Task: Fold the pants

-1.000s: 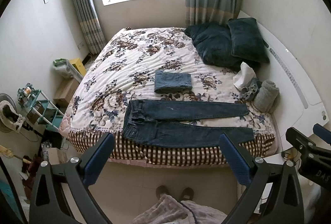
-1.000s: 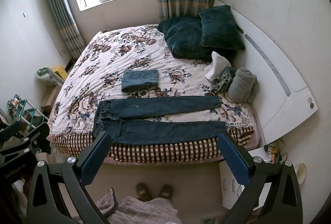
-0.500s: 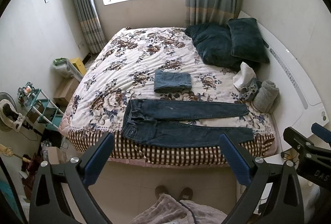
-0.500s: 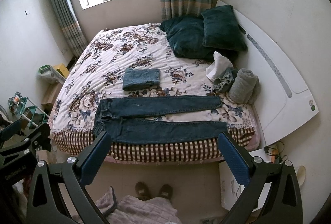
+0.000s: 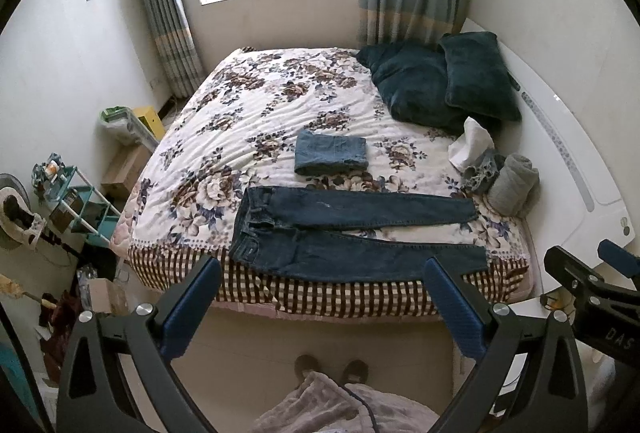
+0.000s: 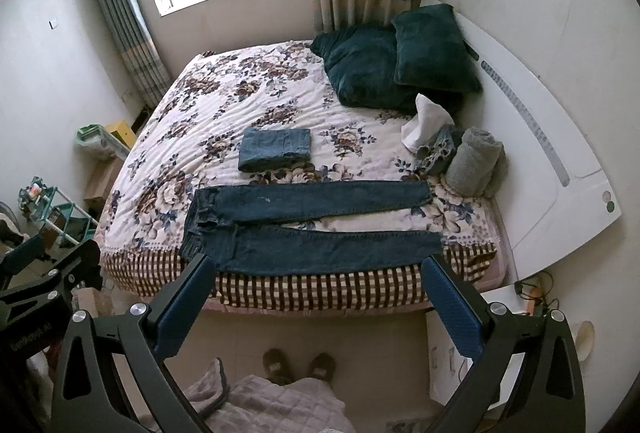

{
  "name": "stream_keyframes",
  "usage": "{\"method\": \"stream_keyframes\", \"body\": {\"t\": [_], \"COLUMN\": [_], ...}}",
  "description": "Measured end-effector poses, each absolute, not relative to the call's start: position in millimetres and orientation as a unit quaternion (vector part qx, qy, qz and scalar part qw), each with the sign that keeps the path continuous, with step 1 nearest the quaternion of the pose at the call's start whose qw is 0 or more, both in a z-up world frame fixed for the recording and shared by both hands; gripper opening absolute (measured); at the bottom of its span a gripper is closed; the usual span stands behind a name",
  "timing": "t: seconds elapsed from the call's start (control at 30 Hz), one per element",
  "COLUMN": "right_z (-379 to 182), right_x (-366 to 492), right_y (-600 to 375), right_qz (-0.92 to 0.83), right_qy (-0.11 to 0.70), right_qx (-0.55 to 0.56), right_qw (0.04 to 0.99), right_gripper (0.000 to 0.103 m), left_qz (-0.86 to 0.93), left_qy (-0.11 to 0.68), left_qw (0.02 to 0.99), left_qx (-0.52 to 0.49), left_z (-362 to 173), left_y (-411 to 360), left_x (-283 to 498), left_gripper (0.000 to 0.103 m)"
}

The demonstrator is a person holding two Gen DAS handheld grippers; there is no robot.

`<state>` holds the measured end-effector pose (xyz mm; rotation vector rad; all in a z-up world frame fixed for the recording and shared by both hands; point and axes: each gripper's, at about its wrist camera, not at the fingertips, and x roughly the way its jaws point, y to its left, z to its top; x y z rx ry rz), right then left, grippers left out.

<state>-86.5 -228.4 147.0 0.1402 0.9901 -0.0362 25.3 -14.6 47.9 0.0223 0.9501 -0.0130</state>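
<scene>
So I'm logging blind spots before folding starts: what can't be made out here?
- Dark jeans: near hem corner hidden by left gripper finger, left view.
- Same jeans: waistband corner behind right gripper finger, right view.
- Folded jeans: layers underneath unseen.
- Shelf items: too small.

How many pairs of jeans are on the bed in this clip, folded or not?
2. The dark jeans lie spread flat along the near edge of the bed; the folded lighter jeans sit just behind them. The clothes pile by the pillows may hide more.

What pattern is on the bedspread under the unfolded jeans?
Floral bedspread, brown-and-white checked border; clearest in right wrist view.
</scene>
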Motion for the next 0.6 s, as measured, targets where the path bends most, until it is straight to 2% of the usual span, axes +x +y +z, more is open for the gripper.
{"method": "stream_keyframes", "body": {"t": [0.3,0.6], "right_z": [114.9,35.1], "right_x": [-68.9,27.1], "right_y": [-233.4,-254.4], "right_qz": [-0.021,-0.057], "right_qy": [0.479,0.491], "right_qx": [0.072,0.081], "right_qw": [0.875,0.865], "right_gripper": [0.103,0.103], "left_qz": [0.024,0.055], "left_qy": [0.450,0.470], "left_qw": [0.893,0.880], "left_qx": [0.003,0.029], "left_z": [12.2,-65.8], "left_y": [-16.0,-12.9], "left_x": [50.7,140.4], "left_gripper": [0.103,0.103]}}
